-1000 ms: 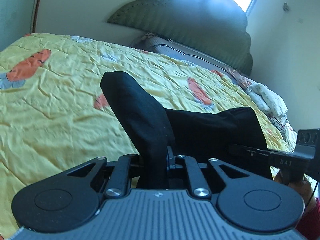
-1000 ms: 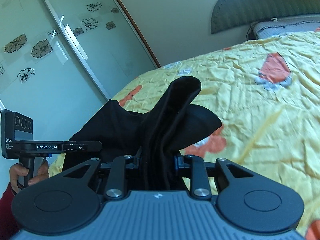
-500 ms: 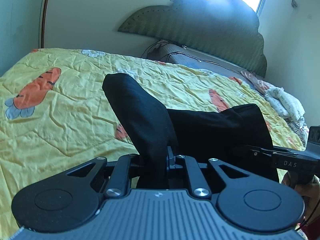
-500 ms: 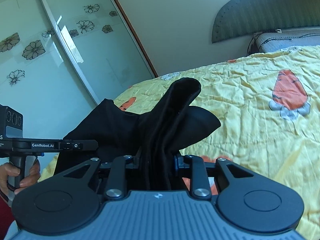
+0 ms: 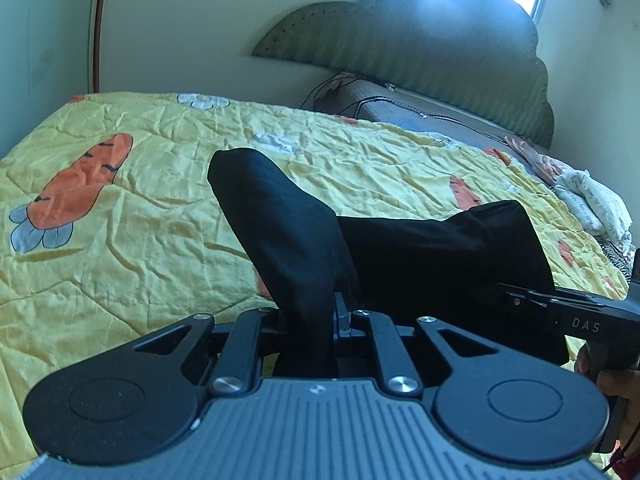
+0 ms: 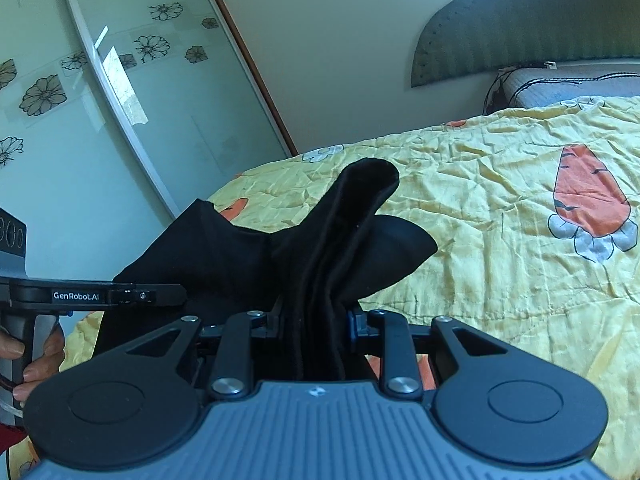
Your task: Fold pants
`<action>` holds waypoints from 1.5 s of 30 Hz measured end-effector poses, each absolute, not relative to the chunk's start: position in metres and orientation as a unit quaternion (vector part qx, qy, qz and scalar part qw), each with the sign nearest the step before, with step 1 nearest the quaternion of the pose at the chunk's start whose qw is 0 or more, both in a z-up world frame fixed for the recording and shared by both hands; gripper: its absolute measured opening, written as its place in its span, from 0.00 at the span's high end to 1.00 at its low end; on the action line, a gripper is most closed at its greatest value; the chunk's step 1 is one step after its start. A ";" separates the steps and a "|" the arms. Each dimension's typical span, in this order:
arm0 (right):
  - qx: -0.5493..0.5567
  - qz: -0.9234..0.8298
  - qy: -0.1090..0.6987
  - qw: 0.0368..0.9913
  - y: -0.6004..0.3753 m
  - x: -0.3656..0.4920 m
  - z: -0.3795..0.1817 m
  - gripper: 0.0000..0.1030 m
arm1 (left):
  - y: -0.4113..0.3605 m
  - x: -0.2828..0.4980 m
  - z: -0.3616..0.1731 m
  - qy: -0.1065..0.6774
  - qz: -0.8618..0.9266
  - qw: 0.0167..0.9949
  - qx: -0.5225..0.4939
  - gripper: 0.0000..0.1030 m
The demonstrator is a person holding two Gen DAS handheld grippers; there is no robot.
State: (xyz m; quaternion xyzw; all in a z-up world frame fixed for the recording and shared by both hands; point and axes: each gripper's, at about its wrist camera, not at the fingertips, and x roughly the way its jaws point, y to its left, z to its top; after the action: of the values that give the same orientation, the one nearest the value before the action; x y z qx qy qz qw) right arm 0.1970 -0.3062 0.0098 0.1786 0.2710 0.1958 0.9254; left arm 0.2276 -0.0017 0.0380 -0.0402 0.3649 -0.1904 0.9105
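Two grippers share one pair of black pants point(image 5: 420, 252). Left gripper point(image 5: 310, 320) pinches a bunch that rises toward 11 o'clock; right gripper point(image 6: 316, 320) pinches another, rising toward 12. Cloth spans between them, long axis hand to hand, held over the yellow carrot-print quilt point(image 5: 120, 240). Neither hand nearer. Green headboard point(image 5: 420, 48) at 1 o'clock, glass wardrobe doors point(image 6: 80, 100) at 10.

Both tongs travelled across the bed point(image 5: 160, 240) with the black pants point(image 5: 288, 240) pinched in them. In the left wrist view the headboard point(image 5: 420, 52) slid rightward and the large orange carrot print point(image 5: 80, 188) came further into the frame. In the right wrist view the carrot print point(image 6: 588, 196) dropped lower and the left tongs point(image 6: 176, 294) sank toward the bottom left corner.
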 end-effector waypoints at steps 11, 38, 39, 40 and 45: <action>0.183 0.185 0.290 0.921 -0.309 0.211 -0.007 0.75 | 0.001 0.236 0.020 0.382 -0.176 0.906 -0.039 0.86; 0.184 0.132 0.326 0.918 -0.317 0.215 -0.028 0.46 | 0.000 0.236 0.007 0.386 -0.091 0.918 0.008 0.52; 0.183 0.126 0.327 0.919 -0.319 0.213 -0.027 0.46 | 0.002 0.235 0.008 0.381 -0.082 0.921 0.014 0.52; 0.180 0.122 0.328 0.919 -0.320 0.211 -0.025 0.46 | 0.004 0.233 0.010 0.377 -0.067 0.923 0.022 0.52; 0.106 0.071 0.315 0.940 -0.315 0.186 -0.010 0.32 | 0.016 0.207 0.019 0.368 -0.038 0.928 0.037 0.32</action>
State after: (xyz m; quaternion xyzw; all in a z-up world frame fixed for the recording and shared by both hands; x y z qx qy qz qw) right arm 0.1861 -0.3149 -0.0102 0.1059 0.3153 0.0715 0.9403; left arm 0.2070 0.0155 0.0190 0.0373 0.3683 -0.0378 0.9282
